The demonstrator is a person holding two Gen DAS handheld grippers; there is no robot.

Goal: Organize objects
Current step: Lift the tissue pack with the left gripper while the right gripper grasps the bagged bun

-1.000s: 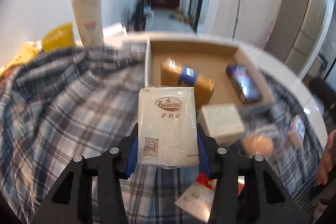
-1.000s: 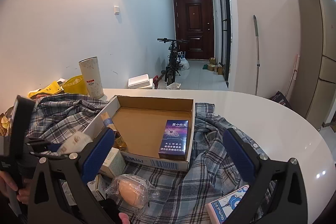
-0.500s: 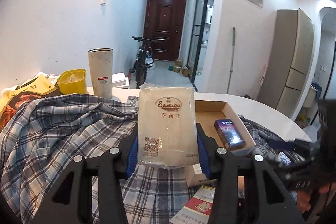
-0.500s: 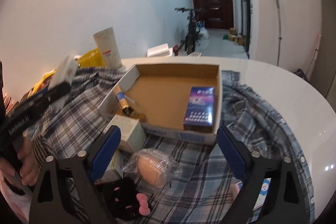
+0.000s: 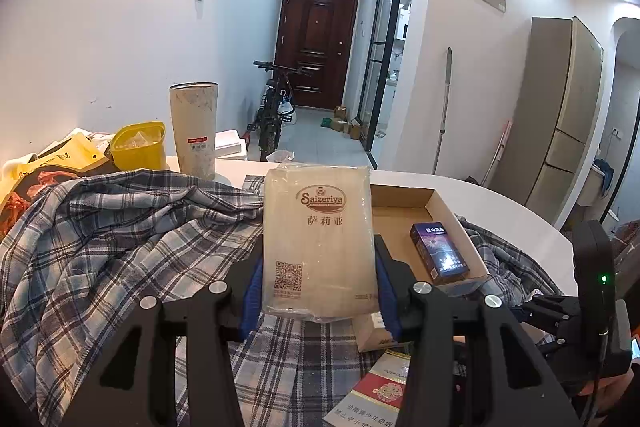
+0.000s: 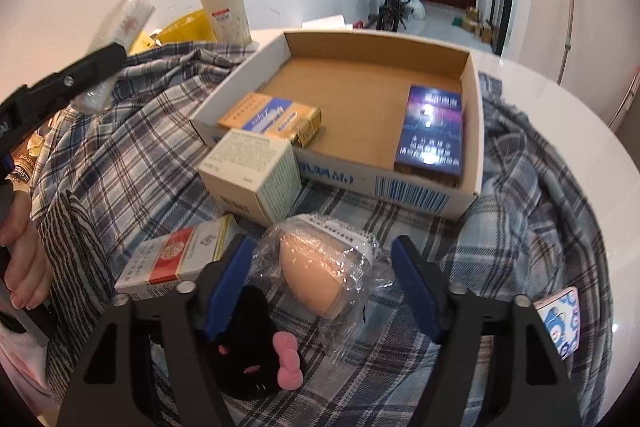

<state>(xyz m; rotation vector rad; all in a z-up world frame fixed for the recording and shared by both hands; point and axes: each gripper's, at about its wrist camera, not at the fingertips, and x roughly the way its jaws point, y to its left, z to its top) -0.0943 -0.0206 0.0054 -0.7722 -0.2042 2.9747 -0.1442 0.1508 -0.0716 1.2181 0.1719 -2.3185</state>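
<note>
Fingers first: the left gripper (image 5: 320, 301) is clamped on a beige plastic-wrapped Saizeriya napkin pack (image 5: 319, 241), held up left of the shallow cardboard box (image 6: 472, 163). The right gripper (image 6: 322, 289) is closing around a peach egg-shaped sponge in clear wrap (image 6: 320, 273), pads not touching it yet.

Progress looks early-ish. Inside the box: two things, a purple cigarette pack (image 6: 432, 129) and an orange-blue carton (image 6: 272, 117). Still outside it on the plaid shirt (image 6: 132, 131) covering the desk: one white cube box (image 6: 250, 175), one red-white cigarette pack (image 6: 176, 259), one black plush with pink bow (image 6: 252, 343).
</note>
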